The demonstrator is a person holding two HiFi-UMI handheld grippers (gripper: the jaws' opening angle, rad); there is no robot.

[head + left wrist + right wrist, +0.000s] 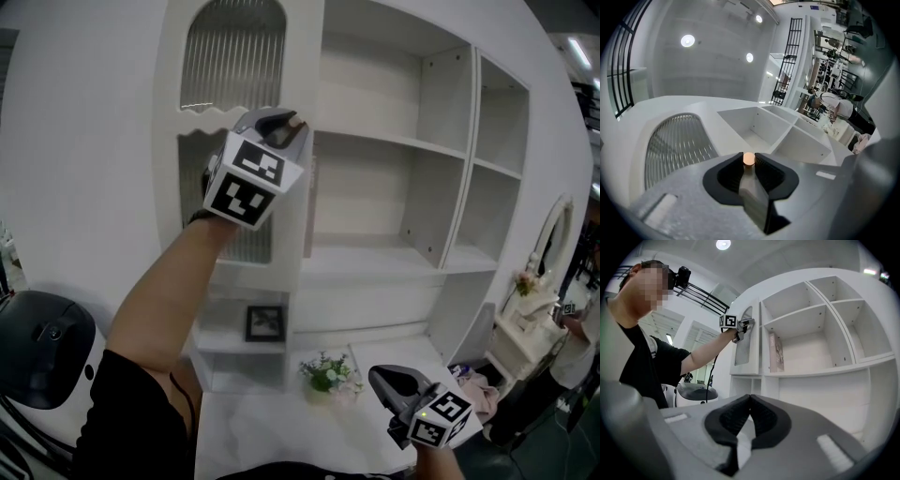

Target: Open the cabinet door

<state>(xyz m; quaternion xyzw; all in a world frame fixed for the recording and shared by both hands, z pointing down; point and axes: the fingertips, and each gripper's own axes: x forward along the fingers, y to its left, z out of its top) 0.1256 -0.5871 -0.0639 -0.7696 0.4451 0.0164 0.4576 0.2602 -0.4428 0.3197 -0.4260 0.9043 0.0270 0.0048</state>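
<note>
In the head view, the left gripper (pixel 277 122) is reaching up to the right edge of the cabinet door (pixel 232 56), an arched white panel with ribbed glass. It is covering the spot where the handle is sitting. The right gripper (pixel 380 377) is hanging well below the door and off to its right, taking no part. Open shelves (pixel 394 141) are showing just right of the door.

In the left gripper view, the jaws are pinching a small copper-coloured knob (pixel 748 158) at the door's edge, with the pads bearing on it from both sides. The door's ribbed glass (pixel 675 140) is filling the frame to the left.

In the right gripper view, the right gripper's jaws are pressing together with nothing between them. Far ahead, the left gripper is working at the door's free edge. The door seems to be standing a little off the cabinet front, though that is hard to confirm.

The pulling step appears to be in hand. The next move is probably calling for the knob to be drawn outward along an arc about the door's far edge. The pinch needs to stay firm, because so small and round a knob could slip free.
</note>
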